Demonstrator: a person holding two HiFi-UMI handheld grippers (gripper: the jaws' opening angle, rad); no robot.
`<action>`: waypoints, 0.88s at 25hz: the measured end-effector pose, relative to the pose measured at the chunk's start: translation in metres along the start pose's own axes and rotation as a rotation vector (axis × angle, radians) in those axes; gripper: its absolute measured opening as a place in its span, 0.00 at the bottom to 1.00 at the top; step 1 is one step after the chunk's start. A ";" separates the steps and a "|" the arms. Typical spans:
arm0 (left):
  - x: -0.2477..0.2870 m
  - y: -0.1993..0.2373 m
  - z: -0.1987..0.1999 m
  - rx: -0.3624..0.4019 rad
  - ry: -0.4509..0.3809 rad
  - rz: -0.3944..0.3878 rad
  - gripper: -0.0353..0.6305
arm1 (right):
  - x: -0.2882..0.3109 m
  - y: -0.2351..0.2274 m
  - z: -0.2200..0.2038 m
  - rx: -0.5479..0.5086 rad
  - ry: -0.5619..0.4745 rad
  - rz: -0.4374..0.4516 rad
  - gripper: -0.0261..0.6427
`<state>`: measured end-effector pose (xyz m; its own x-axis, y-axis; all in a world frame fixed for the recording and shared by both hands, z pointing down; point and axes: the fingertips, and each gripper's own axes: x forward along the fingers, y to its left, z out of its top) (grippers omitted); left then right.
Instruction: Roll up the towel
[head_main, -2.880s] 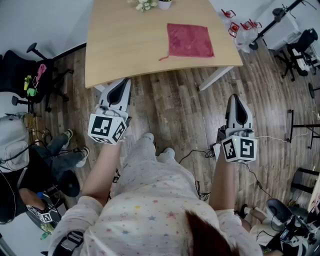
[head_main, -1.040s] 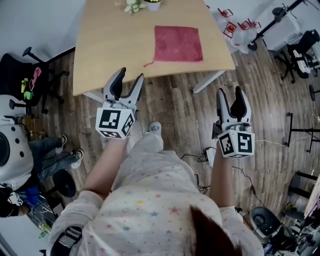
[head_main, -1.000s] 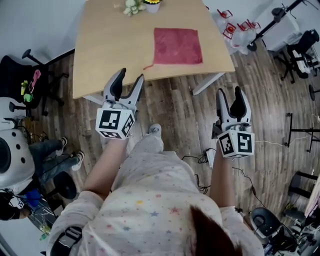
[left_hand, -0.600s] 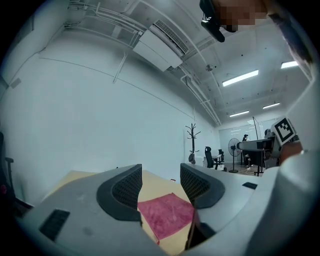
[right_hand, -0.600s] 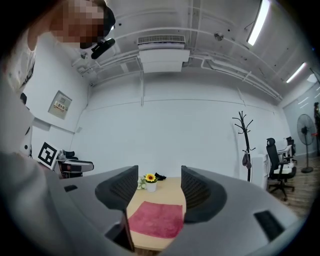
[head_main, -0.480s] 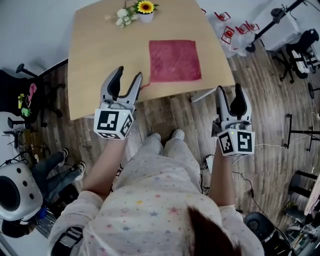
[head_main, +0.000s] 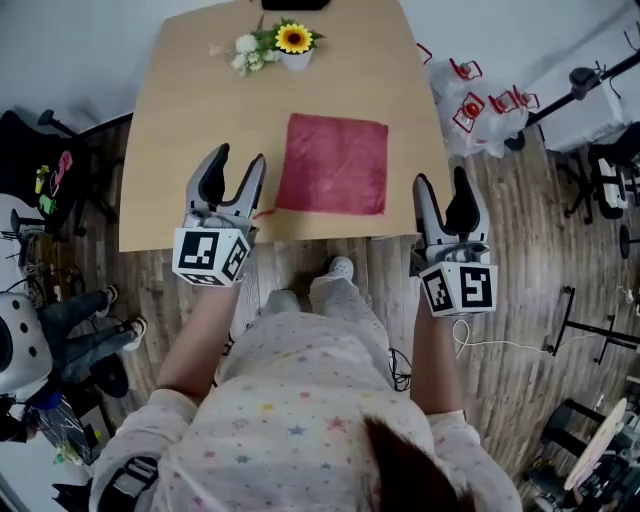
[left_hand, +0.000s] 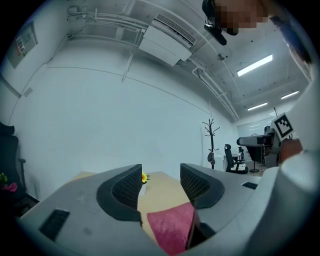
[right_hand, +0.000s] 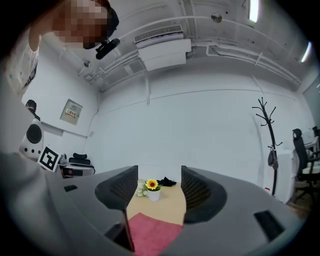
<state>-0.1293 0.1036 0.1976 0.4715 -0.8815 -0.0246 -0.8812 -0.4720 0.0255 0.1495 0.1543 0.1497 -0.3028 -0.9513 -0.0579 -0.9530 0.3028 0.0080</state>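
At the far left a black office chair (head_main: 45, 150) is standing on the wood-plank floor (head_main: 520, 250), beside the light wooden worktop (head_main: 180, 110). The left hand-held gripper (head_main: 236, 165) is hovering over the worktop's near edge, released, its two dark jaws standing well apart with nothing between them; its white cube with square markers (head_main: 210, 257) is sitting just in front of the person's forearm. In the left gripper view this same hand-held gripper (left_hand: 161, 184) is gaping over the worktop, with the towel's corner showing low between the jaws but not touched by them. The square red cloth towel (head_main: 333, 164) is lying flat and unrolled on the near half of the worktop, between the two hand-held grippers and just beside the near edge, a loose thread trailing from its near left corner. Beyond it, near the far edge, a yellow sunflower in a small white pot (head_main: 294, 45) is standing upright. The right hand-held gripper (head_main: 440, 180) is hanging at the worktop's near right corner, likewise released and holding nothing, apart from the towel. In the right gripper view its jaws are spreading wide (right_hand: 159, 186), framing the towel (right_hand: 150, 234) below and the flower pot (right_hand: 153, 190) farther off.
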 end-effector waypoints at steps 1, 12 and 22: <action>0.010 0.000 -0.001 0.003 -0.004 0.021 0.38 | 0.012 -0.010 0.001 -0.008 -0.001 0.023 0.43; 0.053 0.005 -0.046 -0.010 0.075 0.195 0.38 | 0.084 -0.074 -0.054 0.068 0.082 0.149 0.42; 0.066 0.016 -0.104 -0.061 0.174 0.165 0.38 | 0.096 -0.071 -0.126 0.074 0.242 0.153 0.41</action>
<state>-0.1084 0.0367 0.3002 0.3250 -0.9325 0.1572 -0.9455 -0.3168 0.0755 0.1871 0.0337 0.2694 -0.4446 -0.8778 0.1784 -0.8956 0.4385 -0.0748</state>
